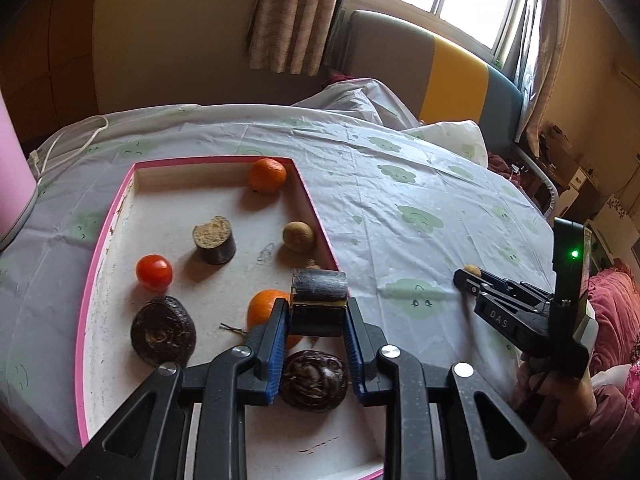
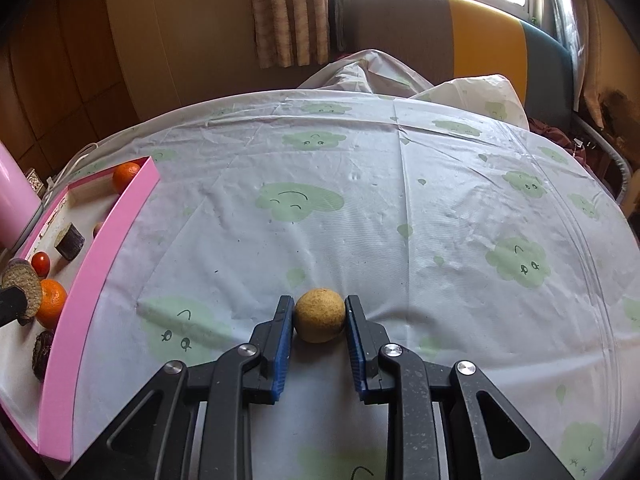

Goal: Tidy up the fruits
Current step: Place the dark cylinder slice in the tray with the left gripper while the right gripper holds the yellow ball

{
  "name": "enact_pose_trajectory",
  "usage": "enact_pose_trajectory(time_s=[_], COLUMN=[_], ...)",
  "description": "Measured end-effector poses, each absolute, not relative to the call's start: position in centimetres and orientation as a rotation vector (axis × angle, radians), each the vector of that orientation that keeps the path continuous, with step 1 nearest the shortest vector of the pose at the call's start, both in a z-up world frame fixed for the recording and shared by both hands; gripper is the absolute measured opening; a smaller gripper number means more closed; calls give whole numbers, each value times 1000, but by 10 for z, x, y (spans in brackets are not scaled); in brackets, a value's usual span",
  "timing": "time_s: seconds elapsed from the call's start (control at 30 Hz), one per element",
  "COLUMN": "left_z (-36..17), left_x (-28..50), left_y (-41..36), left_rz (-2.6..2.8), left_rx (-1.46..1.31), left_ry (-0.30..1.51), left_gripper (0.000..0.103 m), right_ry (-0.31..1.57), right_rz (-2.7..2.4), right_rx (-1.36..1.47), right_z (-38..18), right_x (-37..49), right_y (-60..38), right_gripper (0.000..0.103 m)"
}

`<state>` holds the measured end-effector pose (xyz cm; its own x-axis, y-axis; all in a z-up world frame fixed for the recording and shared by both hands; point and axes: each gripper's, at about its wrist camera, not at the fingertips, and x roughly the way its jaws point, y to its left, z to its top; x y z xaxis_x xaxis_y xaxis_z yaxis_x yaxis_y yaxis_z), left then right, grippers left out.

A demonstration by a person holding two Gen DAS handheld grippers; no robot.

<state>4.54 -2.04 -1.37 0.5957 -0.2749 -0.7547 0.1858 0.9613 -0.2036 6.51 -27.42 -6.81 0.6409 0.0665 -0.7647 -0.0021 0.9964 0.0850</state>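
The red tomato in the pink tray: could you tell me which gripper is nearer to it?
Left. The left gripper hovers over the tray beside the tomato; the right gripper is outside the tray, over the tablecloth.

A dark, cut sugarcane section (image 1: 318,300), cylindrical and lying crosswise, is clamped between the left fingers (image 1: 280,332), above the pink-rimmed tray (image 1: 108,224). Beyond the fingertips in the tray are seen two mandarins (image 1: 267,175), a cherry tomato (image 1: 154,273), another cane piece (image 1: 214,239) and a longan (image 1: 299,236). A round tan longan (image 2: 319,315) is pinched between the right fingers (image 2: 280,328).
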Motion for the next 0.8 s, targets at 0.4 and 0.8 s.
enact_pose_trajectory(time_s=[0.4,0.8], left_z=[-17,-12], left_x=[59,45], left_y=[24,39], left_rz=[-160,-66], left_rx=[-184,-138], left_ry=[877,862], left_gripper=[31,38], right_ry=[873,877], right_rz=[40,36], right_rx=[75,65], right_z=[-68,-67], right_x=[65,65], right_y=[-275,-273], right_gripper=[26,26])
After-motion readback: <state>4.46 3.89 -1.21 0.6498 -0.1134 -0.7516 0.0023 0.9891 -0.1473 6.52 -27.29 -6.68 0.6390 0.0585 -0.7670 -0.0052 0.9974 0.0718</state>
